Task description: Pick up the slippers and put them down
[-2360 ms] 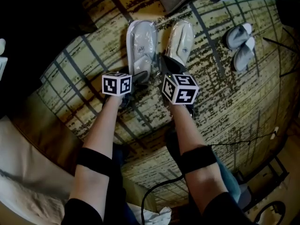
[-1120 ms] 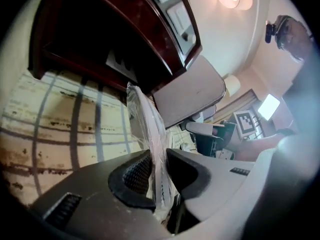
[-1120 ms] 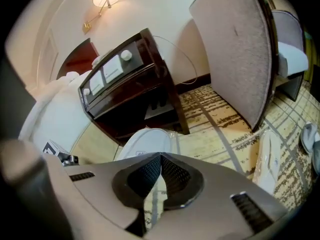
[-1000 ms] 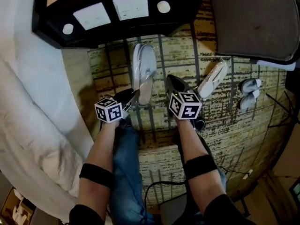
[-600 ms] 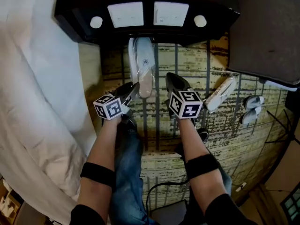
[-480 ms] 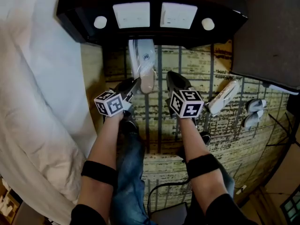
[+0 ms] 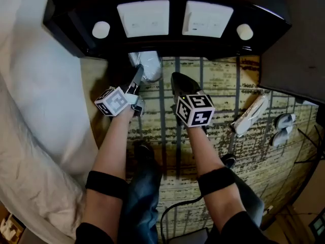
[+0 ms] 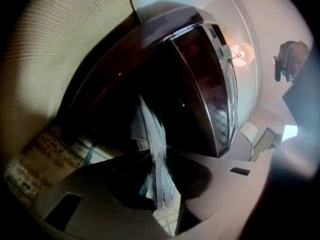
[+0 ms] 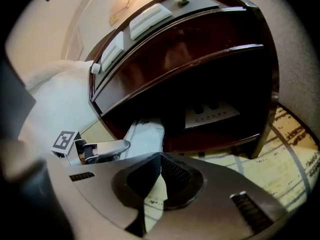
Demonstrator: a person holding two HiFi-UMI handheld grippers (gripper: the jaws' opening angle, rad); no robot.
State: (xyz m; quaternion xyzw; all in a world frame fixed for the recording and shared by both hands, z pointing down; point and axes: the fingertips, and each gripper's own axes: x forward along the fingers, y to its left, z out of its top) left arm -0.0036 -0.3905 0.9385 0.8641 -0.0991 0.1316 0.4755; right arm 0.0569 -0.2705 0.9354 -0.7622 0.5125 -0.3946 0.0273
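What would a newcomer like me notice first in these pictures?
Probably the left tongs, clamped on a white plastic-wrapped slipper whose far end reaches under the dark bedside table at the top of the head view. The right tongs are shut on nothing just beside them. The other slipper lies on the patterned carpet off to the right.
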